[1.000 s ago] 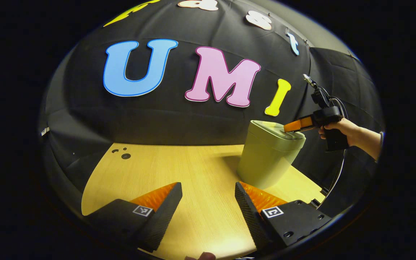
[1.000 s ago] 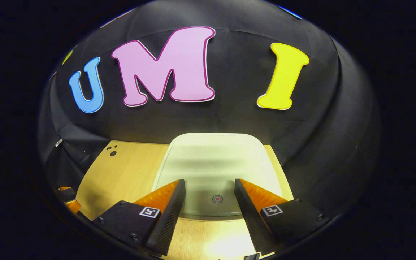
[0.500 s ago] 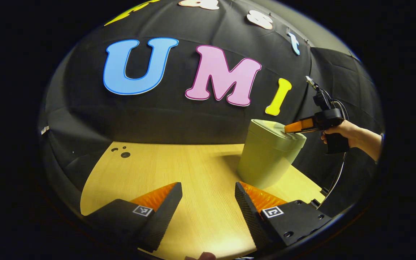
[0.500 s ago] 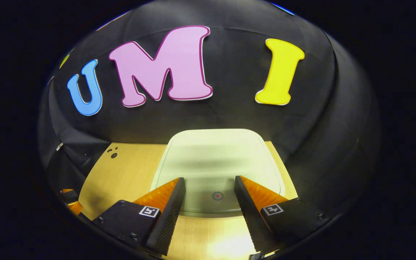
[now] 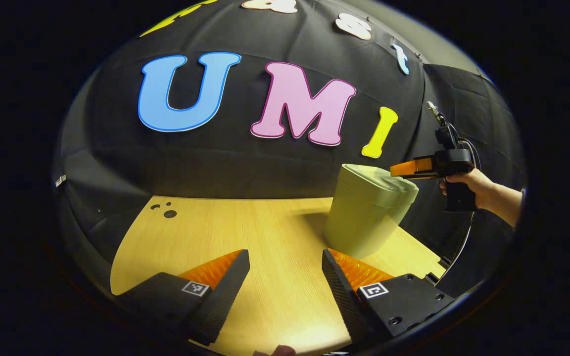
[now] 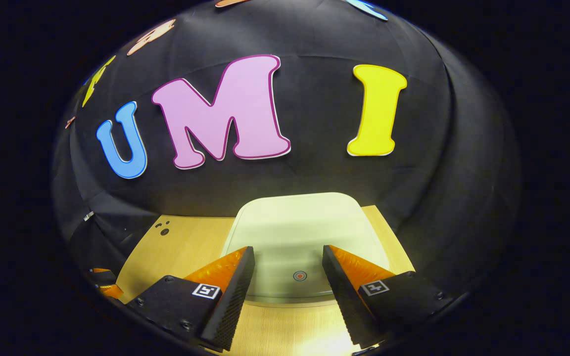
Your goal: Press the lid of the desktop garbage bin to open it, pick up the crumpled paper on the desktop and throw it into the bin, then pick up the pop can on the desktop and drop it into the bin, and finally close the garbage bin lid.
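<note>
A pale green desktop bin [image 5: 361,222] stands at the right of the wooden table [image 5: 225,232], its lid [image 5: 376,179] down. In the right gripper view the lid [image 6: 300,222] lies just below and ahead of my open right gripper [image 6: 287,249], and a small red dot [image 6: 300,275] on its near edge shows between the fingers. From the left gripper view, the right gripper [image 5: 395,170] hangs level just over the lid's near rim, held by a hand [image 5: 468,180]. My left gripper [image 5: 285,254] is open and holds nothing, low over the table, left of the bin.
The black cloth wall runs close behind the bin. A few small dark holes [image 5: 169,213] mark the table's far left corner. A cable [image 5: 463,237] hangs below the right hand. The left gripper [image 6: 102,284] peeks in at the lower left of the right gripper view.
The right gripper has tilted from nose-down on the lid to level and has lifted slightly off it. The lid stays down. The left gripper has barely moved.
</note>
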Motion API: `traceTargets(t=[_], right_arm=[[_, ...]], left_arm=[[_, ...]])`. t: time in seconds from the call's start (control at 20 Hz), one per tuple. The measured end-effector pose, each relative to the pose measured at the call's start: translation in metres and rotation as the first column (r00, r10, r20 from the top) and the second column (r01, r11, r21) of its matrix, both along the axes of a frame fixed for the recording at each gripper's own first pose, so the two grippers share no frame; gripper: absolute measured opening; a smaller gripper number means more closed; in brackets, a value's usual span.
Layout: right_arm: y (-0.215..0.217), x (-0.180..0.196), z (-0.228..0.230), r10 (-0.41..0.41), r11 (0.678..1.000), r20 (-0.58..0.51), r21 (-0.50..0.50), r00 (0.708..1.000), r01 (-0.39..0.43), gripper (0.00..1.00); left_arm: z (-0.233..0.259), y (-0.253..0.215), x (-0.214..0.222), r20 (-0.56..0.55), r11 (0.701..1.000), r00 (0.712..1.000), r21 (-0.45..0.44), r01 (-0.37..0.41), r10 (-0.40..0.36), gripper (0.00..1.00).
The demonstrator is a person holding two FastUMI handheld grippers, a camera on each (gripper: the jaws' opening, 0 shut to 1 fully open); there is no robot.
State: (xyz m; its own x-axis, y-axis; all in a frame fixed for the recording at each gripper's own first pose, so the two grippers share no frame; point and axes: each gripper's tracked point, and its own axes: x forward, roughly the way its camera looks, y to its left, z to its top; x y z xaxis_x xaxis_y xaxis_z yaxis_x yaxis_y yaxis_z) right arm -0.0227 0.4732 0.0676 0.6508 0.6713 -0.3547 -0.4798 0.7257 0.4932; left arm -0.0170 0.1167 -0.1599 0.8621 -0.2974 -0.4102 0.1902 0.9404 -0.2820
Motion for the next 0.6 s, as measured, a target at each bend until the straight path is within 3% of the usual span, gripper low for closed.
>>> traceTargets(t=[0.6], right_arm=[[-0.026,-0.038,0.041,0.009,0.997,0.158,0.068,0.987,-0.020,0.87]], left_arm=[[0.017,-0.016,0.004,0.031,0.999,0.999,0.032,-0.022,0.021,0.94]])
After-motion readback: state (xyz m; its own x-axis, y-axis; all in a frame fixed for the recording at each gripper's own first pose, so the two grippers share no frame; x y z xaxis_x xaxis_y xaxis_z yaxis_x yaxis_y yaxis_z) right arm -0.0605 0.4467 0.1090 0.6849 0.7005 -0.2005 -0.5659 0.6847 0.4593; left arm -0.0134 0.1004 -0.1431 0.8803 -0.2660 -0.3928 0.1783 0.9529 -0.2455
